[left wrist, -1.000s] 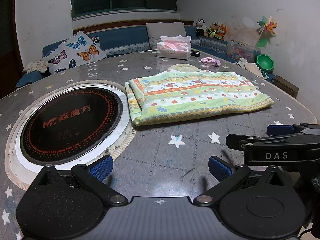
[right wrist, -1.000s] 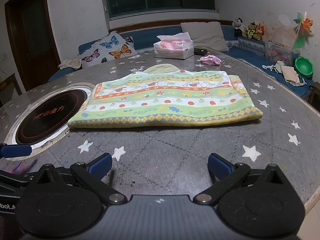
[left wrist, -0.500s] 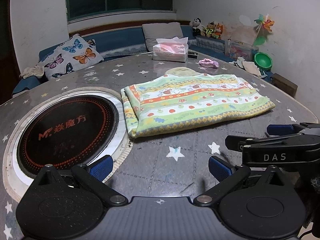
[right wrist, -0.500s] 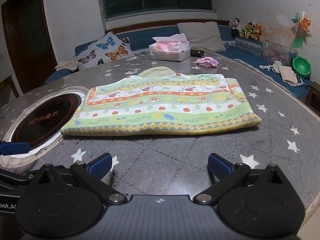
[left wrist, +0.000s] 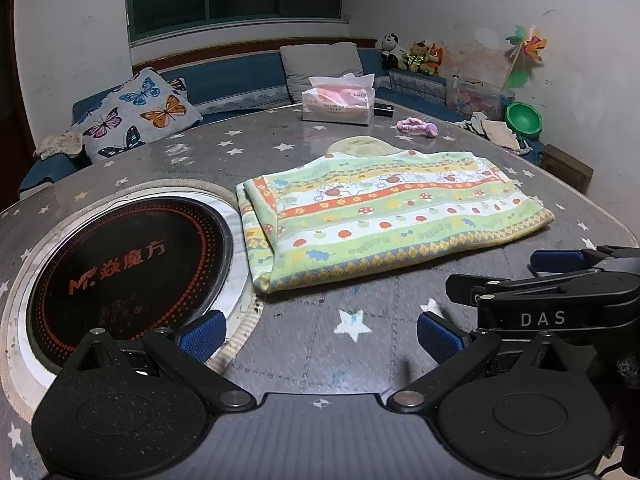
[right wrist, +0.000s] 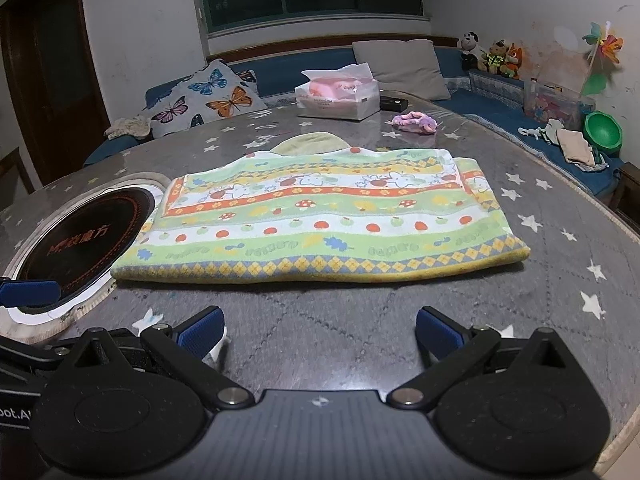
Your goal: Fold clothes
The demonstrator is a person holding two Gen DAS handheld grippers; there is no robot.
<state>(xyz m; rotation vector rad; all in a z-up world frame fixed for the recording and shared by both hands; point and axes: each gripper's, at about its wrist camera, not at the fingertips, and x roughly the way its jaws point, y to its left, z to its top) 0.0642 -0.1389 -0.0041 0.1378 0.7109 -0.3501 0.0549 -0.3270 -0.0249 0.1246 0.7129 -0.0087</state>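
A folded cloth with green, orange and yellow bands and apple prints point(left wrist: 384, 220) lies flat on the grey star-patterned table point(left wrist: 320, 344); it also shows in the right wrist view point(right wrist: 320, 220). A pale yellow piece point(right wrist: 310, 143) sticks out from under its far edge. My left gripper point(left wrist: 320, 334) is open and empty, near the table's front edge, short of the cloth's near left corner. My right gripper point(right wrist: 320, 332) is open and empty, in front of the cloth's near long edge. The right gripper also shows in the left wrist view point(left wrist: 560, 280).
A round black induction plate point(left wrist: 120, 268) is set into the table left of the cloth. A tissue box point(left wrist: 338, 100), a small black object point(left wrist: 382, 110) and a pink scrunchie point(left wrist: 418, 126) sit at the far side. A blue bench with cushions runs behind.
Both grippers have moved a little forward toward the cloth, which now looks larger and closer. Both stay open. The cloth has not moved.
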